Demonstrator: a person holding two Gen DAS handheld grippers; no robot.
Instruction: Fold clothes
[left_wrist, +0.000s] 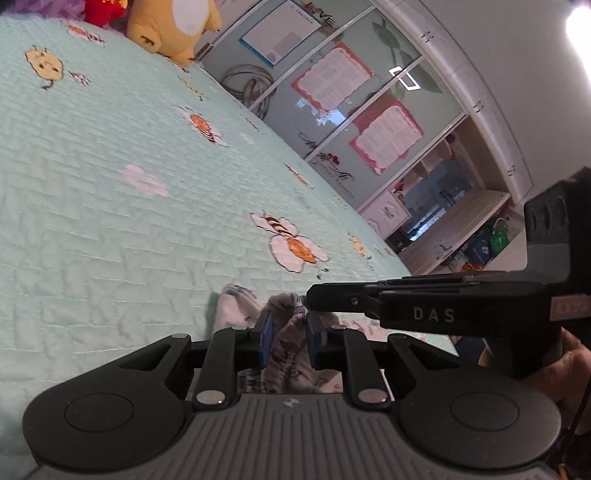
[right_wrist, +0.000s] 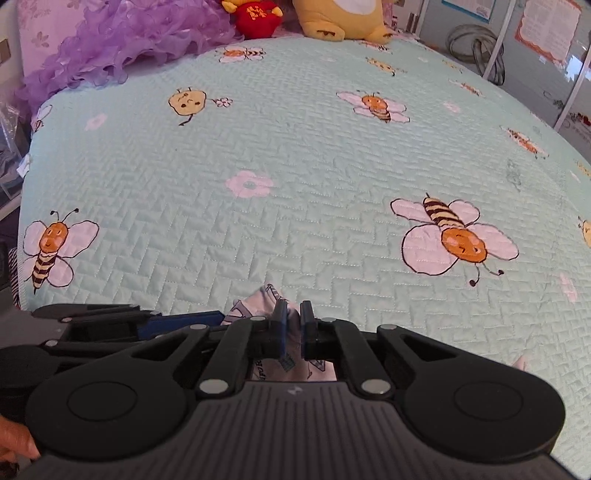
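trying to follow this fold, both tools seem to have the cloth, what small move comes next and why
Probably lift both together and draw them apart. The left tool and right tool are each shut on the same bunched printed garment, side by side at the near edge of the bee quilt. Spreading it would open the bunch before laying it flat.

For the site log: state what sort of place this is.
Most likely a bedroom in a home. The work surface is a bed with a quilted bee-print bedspread, plush toys sit at its head, and a wardrobe with sliding glass doors stands alongside.
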